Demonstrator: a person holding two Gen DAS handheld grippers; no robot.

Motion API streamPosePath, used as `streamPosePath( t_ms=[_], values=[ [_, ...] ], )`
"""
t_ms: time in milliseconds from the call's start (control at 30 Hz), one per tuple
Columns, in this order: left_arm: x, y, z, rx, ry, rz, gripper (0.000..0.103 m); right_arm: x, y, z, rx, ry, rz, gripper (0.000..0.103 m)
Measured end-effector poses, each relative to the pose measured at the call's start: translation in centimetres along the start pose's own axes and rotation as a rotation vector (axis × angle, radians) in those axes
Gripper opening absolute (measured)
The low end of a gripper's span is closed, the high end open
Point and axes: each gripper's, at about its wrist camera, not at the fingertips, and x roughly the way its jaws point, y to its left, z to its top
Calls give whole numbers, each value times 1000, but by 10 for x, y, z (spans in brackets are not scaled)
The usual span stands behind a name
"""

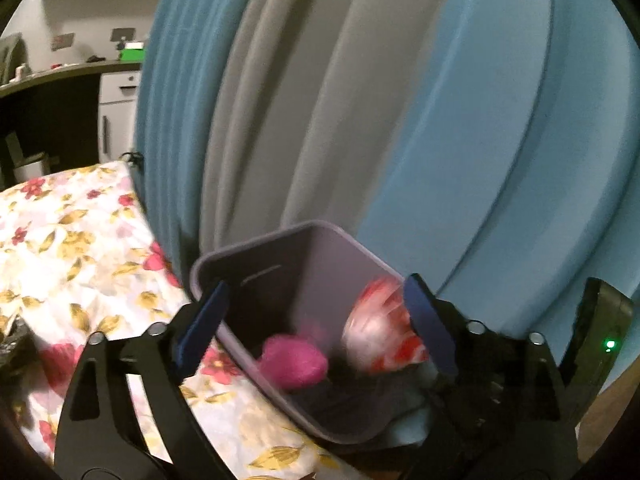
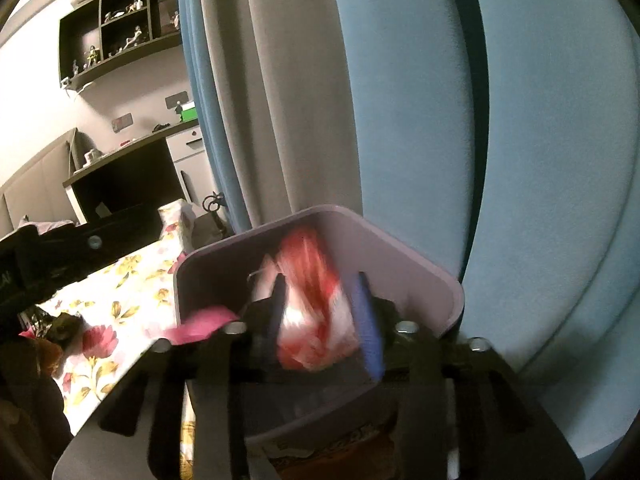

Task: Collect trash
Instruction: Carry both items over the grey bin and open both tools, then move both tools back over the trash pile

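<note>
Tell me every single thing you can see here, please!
bin: one, pale purple, beside the flowery bed, in front of the curtains.
red-and-white wrapper: one, crumpled, between the right tool's fingers over the bin.
pink wad: one, bright pink, inside the bin.
bedsheet: one, white with red and yellow flowers, left of the bin.
curtains: blue and grey, hanging behind the bin.
wall shelf: one, dark, holding small figurines, high on the left.
green box: one, on the desk by the wall.
left tool: black with blue pads, open around the bin's mouth.
right tool: black with blue pads, closed on the wrapper.
</note>
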Motion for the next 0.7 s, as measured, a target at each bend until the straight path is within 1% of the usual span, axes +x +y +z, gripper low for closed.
streamPosePath(
  t_ms=[67,100,133,233,267,400,533,700],
  values=[
    [-4,8,0,-24,-12,15,94,-2,-1,0,2,-6,2,47],
    [-6,11,0,-33,-14,17,95,-3,-1,-1,1,-8,0,49],
    [-7,13,0,-35,-17,24,96,-5,-1,-1,1,-11,-1,54],
    [-15,15,-3,-21,-31,57,97,-9,0,-3,3,-24,-10,63],
    [-18,15,-3,-15,-35,65,97,-11,0,-3,6,-28,-12,64],
    [-32,17,-6,-7,-44,80,97,-18,1,-4,6,-38,-18,74],
    [-54,21,-12,9,-69,128,97,-30,8,-6,-11,-57,-29,82],
    [-91,26,-25,25,-108,205,97,-53,22,-14,-44,-90,-31,86]
  ],
)
